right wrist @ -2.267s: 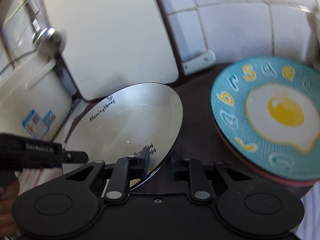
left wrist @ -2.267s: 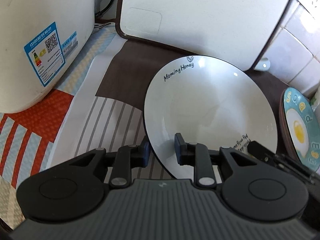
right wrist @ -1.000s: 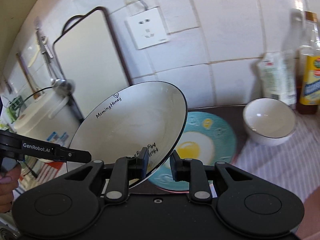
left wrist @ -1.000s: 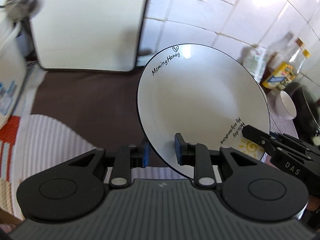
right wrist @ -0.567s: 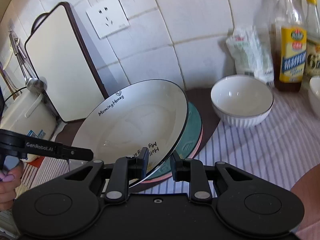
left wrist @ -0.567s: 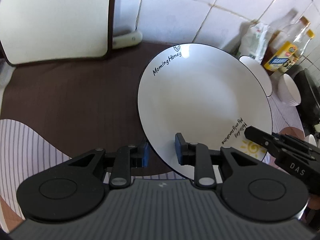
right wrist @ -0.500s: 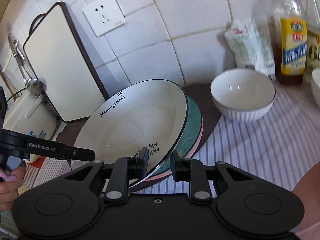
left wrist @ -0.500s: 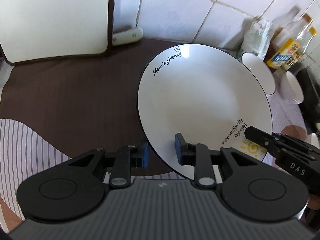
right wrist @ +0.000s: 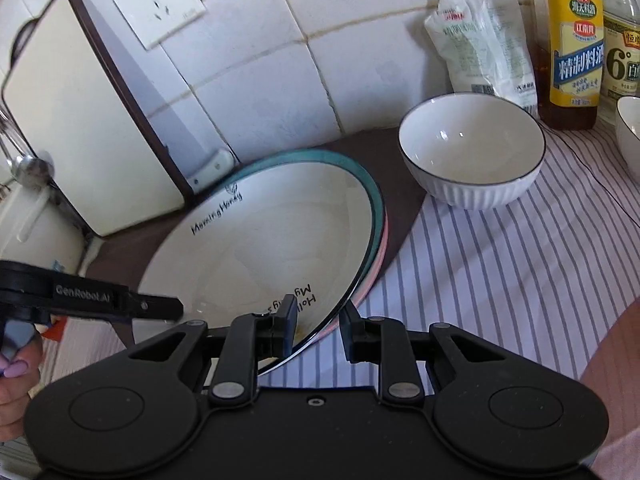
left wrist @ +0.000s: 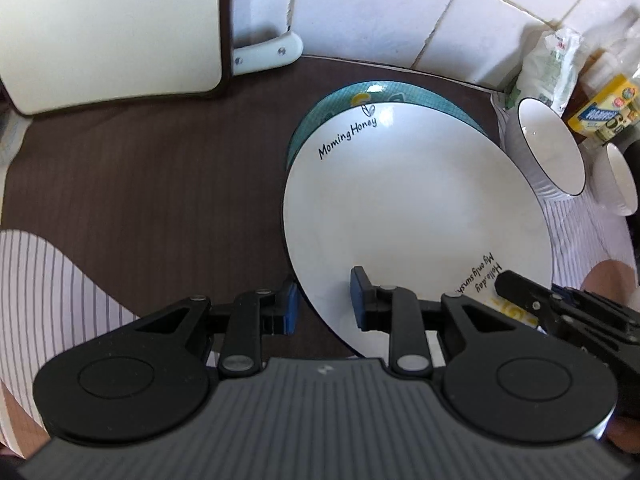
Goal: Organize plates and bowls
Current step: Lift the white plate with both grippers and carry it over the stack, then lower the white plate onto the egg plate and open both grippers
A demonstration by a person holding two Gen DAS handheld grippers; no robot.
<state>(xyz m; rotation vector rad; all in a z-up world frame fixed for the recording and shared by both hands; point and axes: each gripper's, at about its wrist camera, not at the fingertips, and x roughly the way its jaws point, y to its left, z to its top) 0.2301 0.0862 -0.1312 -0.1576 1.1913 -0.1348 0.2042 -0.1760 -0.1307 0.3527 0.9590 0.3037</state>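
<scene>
A white plate (left wrist: pixel 416 208) (right wrist: pixel 264 236) with a thin black rim and black lettering is held by both grippers. My left gripper (left wrist: pixel 324 304) is shut on its near-left rim, one pad above and one below. My right gripper (right wrist: pixel 318 320) is shut on its near-right rim. The plate hangs tilted just over a teal plate (left wrist: pixel 360 94) (right wrist: pixel 360 172), which lies on a pink plate (right wrist: pixel 384 240). I cannot tell whether the white plate touches the teal one. A white ribbed bowl (right wrist: pixel 472 152) (left wrist: pixel 548 152) stands to the right.
A cream cutting board (left wrist: pixel 108 28) (right wrist: pixel 80 120) leans on the tiled wall at the left. Bottles (right wrist: pixel 572 44) and a white packet (right wrist: pixel 484 36) stand at the back right, with a second bowl (left wrist: pixel 618 180) beside them. A dark mat (left wrist: pixel 140 184) and striped cloth (right wrist: pixel 520 280) cover the counter.
Both grippers have carried the white plate down and to the right. It now hangs low over the teal plate, which shows only as a rim behind it.
</scene>
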